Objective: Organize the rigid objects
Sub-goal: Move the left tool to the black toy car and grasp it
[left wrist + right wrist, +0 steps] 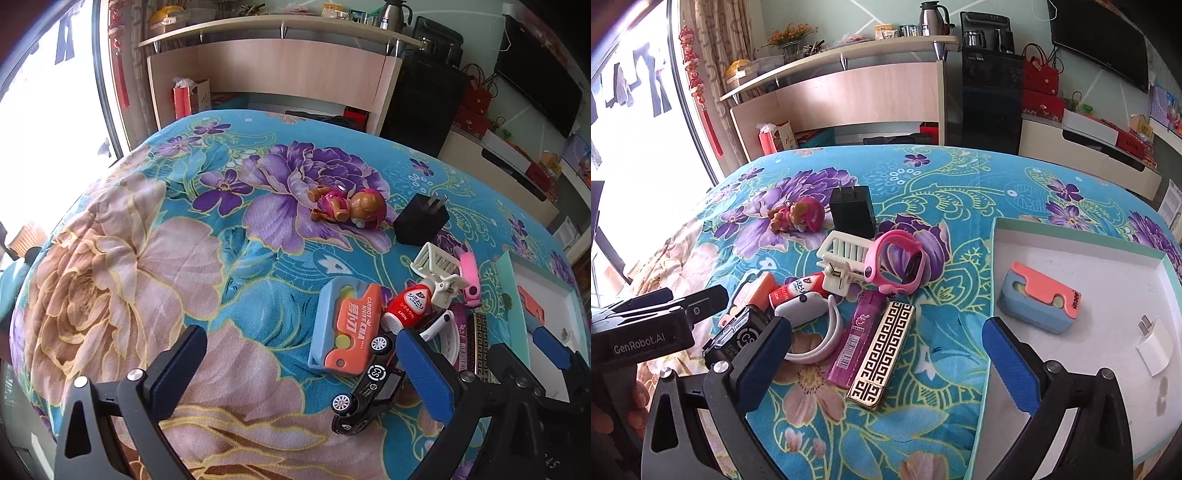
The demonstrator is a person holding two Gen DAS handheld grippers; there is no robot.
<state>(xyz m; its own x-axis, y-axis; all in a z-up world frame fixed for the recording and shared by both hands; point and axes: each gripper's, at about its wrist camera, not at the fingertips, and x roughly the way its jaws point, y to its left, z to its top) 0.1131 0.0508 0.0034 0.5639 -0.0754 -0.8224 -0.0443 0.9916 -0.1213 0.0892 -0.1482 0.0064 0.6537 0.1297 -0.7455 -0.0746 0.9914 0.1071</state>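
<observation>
Small objects lie in a pile on a floral blanket: an orange-and-blue carrot knife toy [345,326], a black toy car [364,389], a red-and-white tube [408,306], a white clip [846,258], a pink watch [897,264], a purple lighter [858,338], a gold-patterned lighter [882,354], a black charger [851,214] and a pup figurine [798,218]. My left gripper [301,369] is open, its right finger beside the car. My right gripper [886,358] is open above the lighters. A white tray [1082,266] holds a second knife toy [1039,301] and a white charger [1154,345].
The blanket [122,280] covers a raised surface that drops off at the left by a bright window. A wooden desk with a shelf [857,88] stands behind, a black dispenser [991,99] and a low cabinet [1089,155] to the right.
</observation>
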